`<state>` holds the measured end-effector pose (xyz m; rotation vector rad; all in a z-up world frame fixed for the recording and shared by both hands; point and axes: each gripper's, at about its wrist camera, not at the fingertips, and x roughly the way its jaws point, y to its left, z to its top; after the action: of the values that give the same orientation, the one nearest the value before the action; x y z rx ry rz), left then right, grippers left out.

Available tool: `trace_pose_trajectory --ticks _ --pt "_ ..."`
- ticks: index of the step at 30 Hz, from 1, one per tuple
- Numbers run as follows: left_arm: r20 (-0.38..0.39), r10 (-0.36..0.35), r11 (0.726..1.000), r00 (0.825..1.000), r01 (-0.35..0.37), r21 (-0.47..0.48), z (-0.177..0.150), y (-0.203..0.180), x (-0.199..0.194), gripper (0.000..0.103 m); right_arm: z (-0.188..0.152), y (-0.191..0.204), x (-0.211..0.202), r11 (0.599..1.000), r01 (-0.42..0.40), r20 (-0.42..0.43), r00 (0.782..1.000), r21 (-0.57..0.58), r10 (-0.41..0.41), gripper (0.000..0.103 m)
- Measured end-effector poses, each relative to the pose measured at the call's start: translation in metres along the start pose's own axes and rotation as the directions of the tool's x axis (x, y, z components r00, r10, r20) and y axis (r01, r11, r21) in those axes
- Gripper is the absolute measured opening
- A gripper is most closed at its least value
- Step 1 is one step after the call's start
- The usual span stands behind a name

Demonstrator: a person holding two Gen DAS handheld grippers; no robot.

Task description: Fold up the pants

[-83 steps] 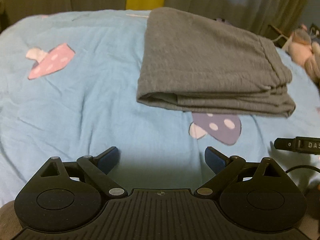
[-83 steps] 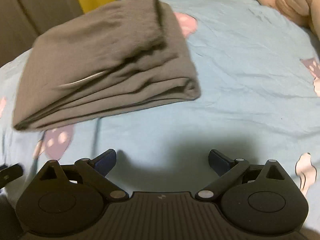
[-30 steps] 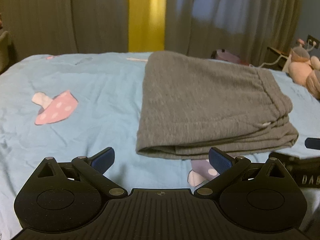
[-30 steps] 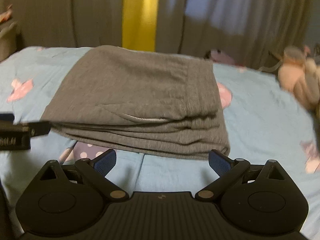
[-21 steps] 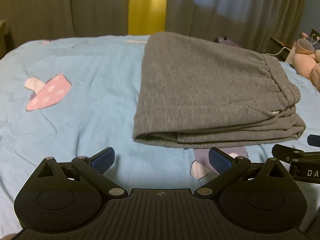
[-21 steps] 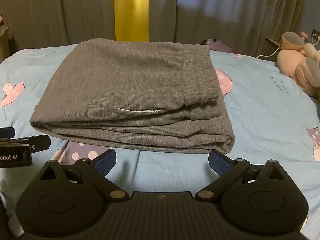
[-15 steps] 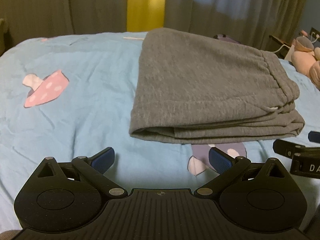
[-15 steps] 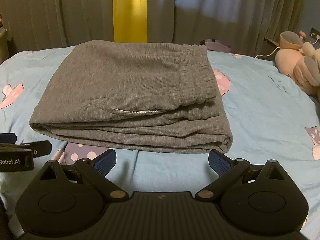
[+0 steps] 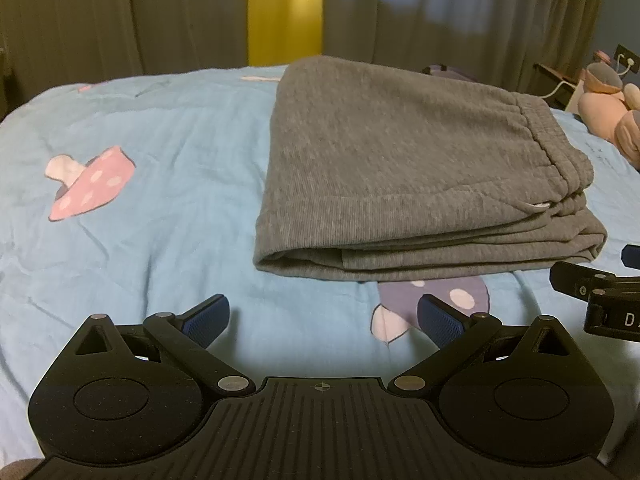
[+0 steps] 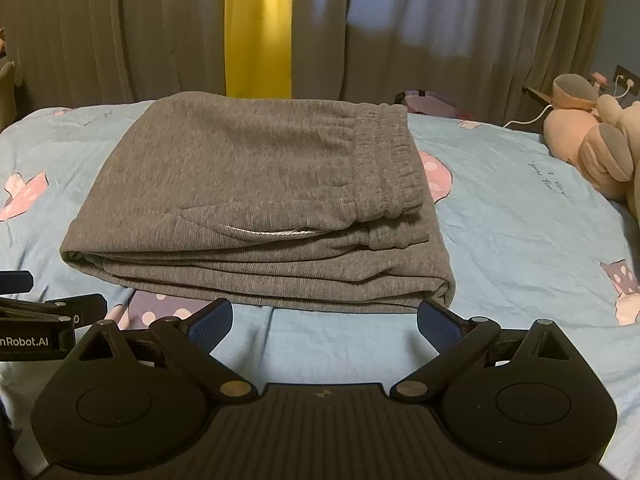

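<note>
The grey pants [image 9: 404, 172] lie folded into a thick rectangular stack on the light-blue bedsheet [image 9: 160, 216], with the elastic waistband on top at the right. In the right wrist view the same pants [image 10: 256, 208] show their layered edges facing me. My left gripper [image 9: 323, 322] is open and empty, held back from the stack's near left corner. My right gripper [image 10: 325, 320] is open too, just short of the near edge, touching nothing. Each gripper shows at the side of the other's view.
The sheet carries mushroom prints, one pink [image 9: 86, 184] at the left and one purple [image 9: 432, 300] under the stack's front edge. A pink plush toy [image 10: 596, 148] lies at the right. Dark curtains with a yellow strip [image 10: 258, 28] hang behind the bed.
Both views have risen and levelled to face the stack head-on, then settled. The pants have stayed folded and still, and both grippers have stayed open.
</note>
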<state>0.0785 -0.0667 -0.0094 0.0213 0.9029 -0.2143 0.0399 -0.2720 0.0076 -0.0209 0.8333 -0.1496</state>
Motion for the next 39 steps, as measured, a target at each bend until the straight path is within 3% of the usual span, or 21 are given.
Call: trace_pose_trajectory --ticks 39 --pt "-0.005 -0.011 1.000 1.000 0.011 -0.020 -0.0003 0.0022 0.0009 0.103 0.0000 0.0026 -0.0014 1.000 0.002 0.008 1.000 -0.020 -0.002 0.099"
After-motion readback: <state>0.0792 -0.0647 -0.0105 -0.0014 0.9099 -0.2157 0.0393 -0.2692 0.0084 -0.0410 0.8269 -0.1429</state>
